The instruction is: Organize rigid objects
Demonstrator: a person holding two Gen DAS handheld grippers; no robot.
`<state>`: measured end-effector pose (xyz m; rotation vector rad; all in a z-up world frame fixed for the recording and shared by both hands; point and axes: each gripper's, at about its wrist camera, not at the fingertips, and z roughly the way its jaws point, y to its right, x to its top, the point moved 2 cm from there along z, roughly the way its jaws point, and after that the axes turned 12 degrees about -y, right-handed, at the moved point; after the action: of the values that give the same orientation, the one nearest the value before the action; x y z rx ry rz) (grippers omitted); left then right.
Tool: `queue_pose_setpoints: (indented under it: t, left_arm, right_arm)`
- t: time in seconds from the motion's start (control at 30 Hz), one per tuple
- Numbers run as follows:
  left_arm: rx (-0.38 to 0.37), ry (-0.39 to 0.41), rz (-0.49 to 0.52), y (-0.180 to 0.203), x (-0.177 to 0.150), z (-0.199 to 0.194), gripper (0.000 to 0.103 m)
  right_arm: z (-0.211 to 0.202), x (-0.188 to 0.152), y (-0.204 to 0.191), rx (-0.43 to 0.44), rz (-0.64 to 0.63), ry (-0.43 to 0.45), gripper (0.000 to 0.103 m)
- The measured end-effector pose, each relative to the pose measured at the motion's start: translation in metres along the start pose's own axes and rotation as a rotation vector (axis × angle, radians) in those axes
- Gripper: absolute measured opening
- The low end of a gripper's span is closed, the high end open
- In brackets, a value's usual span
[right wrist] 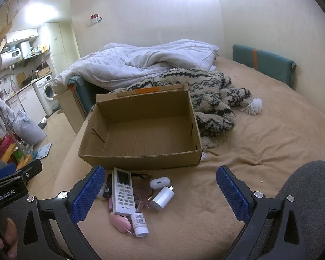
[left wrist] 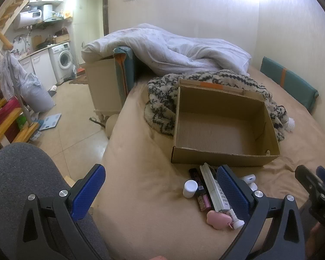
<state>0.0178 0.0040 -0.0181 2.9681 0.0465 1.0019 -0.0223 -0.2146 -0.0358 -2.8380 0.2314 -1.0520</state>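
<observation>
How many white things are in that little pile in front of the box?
5: the remote, an earbud case, a charger plug, a small bottle, and a capped jar at the pile's left edge. More may be hidden.

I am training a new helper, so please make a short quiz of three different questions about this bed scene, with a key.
1. True or false: the cardboard box already holds the remote control.
2. Multiple choice: the white charger plug lies (A) inside the box, (B) on the bed sheet to the right of the remote, (C) on the patterned blanket.
3. Fill in: both the left tongs and the right tongs are ____ and hold nothing.

Key
1. False: the box is empty, and the remote lies on the sheet in front of it.
2. B.
3. open.
</observation>
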Motion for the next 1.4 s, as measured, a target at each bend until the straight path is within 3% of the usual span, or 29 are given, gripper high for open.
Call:
queue_pose_setpoints:
  t: [1.4]
  left_arm:
    - [0.001, -0.014, -0.002, 0.0022, -0.0025, 0.0032, 0.102]
  right_arm:
    - [-0.0007, 0.0006, 0.0007, -0.003, 0.002, -0.002, 0.103]
